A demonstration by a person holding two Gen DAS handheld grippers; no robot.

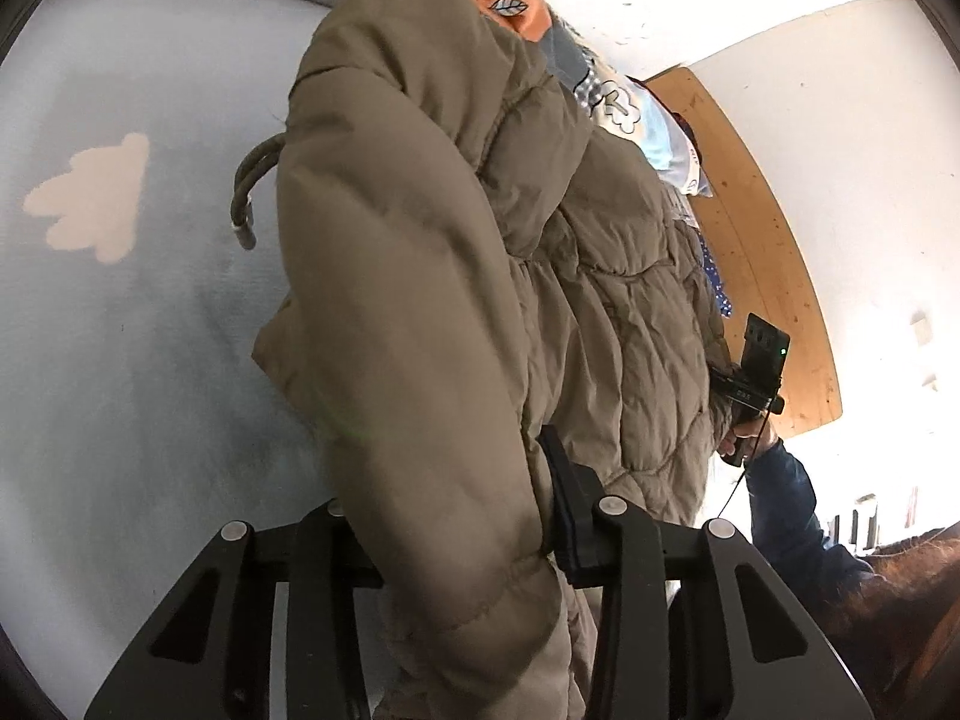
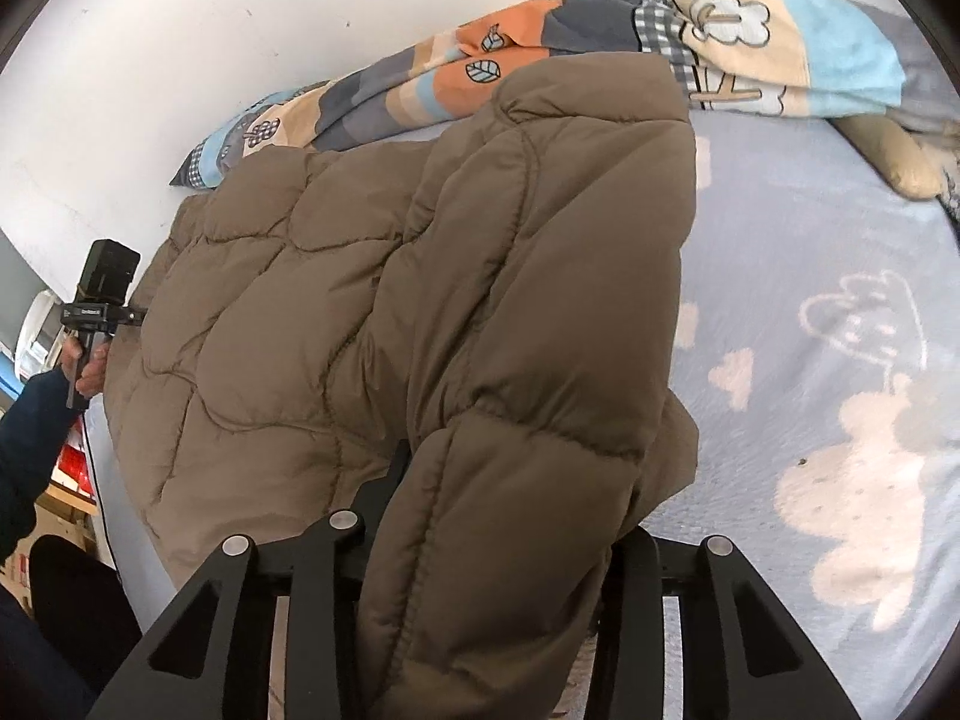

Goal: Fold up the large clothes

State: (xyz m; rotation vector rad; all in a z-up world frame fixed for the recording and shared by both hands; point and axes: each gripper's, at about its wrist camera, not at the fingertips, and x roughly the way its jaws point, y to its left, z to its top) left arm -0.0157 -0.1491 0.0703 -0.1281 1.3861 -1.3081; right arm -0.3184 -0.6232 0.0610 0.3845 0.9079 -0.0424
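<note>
Both the left gripper (image 1: 456, 516) and right gripper (image 2: 510, 516) clamp the puffy brown quilted jacket (image 2: 372, 300) above the blue cloud-print bedsheet (image 2: 840, 360); slick padding could slip free, spoiling the fold.

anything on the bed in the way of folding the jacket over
Nothing visible does. Both grippers, left gripper and right gripper, already clamp the brown puffer jacket; the patterned duvet lies bunched beyond it along the wall.
</note>
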